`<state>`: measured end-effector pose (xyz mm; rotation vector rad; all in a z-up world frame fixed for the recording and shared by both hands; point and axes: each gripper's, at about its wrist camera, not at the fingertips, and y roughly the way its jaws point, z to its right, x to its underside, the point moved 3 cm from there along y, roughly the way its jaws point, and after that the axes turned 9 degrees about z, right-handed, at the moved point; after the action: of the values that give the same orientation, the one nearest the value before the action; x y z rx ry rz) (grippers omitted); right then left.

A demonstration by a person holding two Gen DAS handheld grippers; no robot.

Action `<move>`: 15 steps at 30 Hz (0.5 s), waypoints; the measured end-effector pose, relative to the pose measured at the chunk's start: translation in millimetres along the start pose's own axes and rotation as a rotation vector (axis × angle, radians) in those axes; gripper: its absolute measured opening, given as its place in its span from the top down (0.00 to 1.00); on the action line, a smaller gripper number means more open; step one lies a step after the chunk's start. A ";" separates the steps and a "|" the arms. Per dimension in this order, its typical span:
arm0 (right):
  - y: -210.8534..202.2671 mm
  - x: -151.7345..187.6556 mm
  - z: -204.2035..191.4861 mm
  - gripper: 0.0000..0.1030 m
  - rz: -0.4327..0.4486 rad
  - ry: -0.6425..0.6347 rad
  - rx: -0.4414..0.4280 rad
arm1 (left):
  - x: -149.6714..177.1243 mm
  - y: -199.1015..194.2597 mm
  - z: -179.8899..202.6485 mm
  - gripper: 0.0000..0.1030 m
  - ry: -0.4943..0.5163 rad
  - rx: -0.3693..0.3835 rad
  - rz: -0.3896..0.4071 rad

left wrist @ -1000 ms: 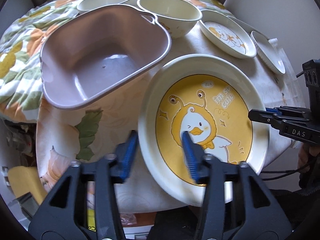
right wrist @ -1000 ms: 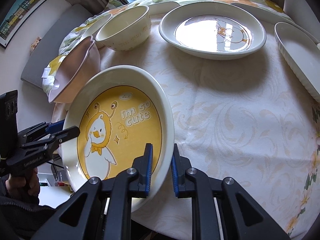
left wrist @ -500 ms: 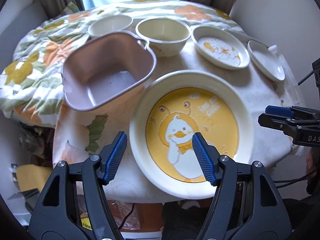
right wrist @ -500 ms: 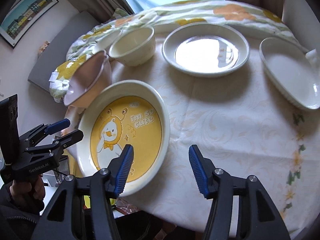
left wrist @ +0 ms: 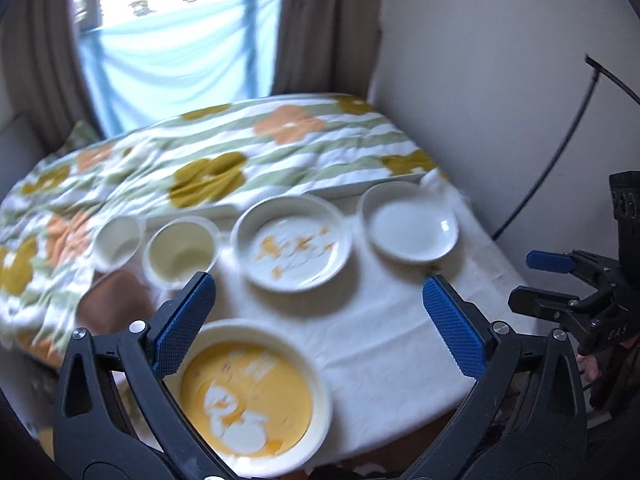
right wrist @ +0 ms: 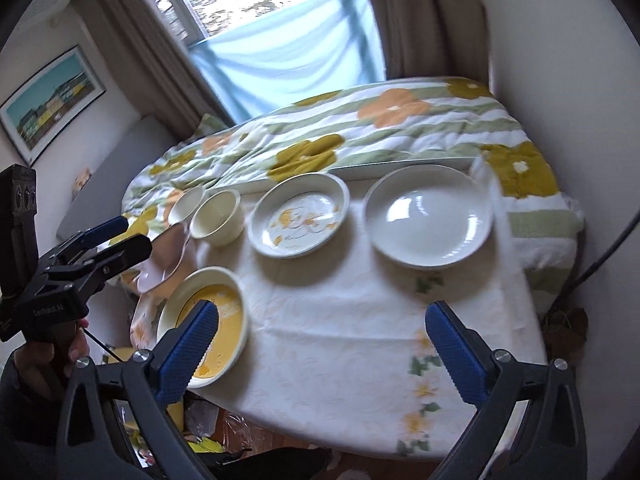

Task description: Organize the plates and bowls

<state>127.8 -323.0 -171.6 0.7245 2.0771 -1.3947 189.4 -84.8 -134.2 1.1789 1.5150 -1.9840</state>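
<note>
Right, quick pass.
Left gripper (left wrist: 320, 320): your jaws are opening wide, nothing between them.
Right gripper (right wrist: 322, 342): same, opening, empty.
Yellow duck plate (left wrist: 256, 396): flat at the table's near edge by the pink bowl (right wrist: 164, 258).
Risk: you bump the plate off that edge.
Risk: blurred views; you could misjudge the cream bowl (right wrist: 218, 218).

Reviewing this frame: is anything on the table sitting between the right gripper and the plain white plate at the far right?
Nothing visible does. The right gripper, its jaws opening and empty, hangs above bare tablecloth, and the plain white plate lies beyond with only cloth between. The duck plate and yellow plate sit off to the left.
</note>
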 end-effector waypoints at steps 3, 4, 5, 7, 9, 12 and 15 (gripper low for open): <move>-9.0 -15.5 26.1 0.00 0.038 0.052 0.055 | -33.1 33.2 17.9 0.00 0.059 0.082 -0.030; -12.0 -18.7 33.0 0.00 0.056 0.065 0.079 | -43.2 46.5 22.8 0.00 0.076 0.106 -0.041; -13.7 -22.4 39.7 0.00 0.072 0.080 0.114 | -51.7 60.6 27.0 0.00 0.092 0.128 -0.055; -8.2 -28.9 56.0 0.00 0.082 0.126 0.171 | -64.2 93.0 34.9 0.00 0.125 0.165 -0.090; 1.6 -32.3 73.2 0.00 0.073 0.196 0.168 | -72.6 126.4 41.8 0.00 0.141 0.206 -0.132; 28.7 -30.9 99.2 0.00 0.048 0.318 0.173 | -75.1 180.1 50.8 0.00 0.166 0.276 -0.214; 56.8 -20.9 120.5 0.00 0.013 0.433 0.184 | -65.0 231.2 56.9 0.03 0.211 0.314 -0.294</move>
<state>197.5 -420.3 -233.6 1.2049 2.2717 -1.5406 371.0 -229.5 -217.7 1.3933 1.5954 -2.4290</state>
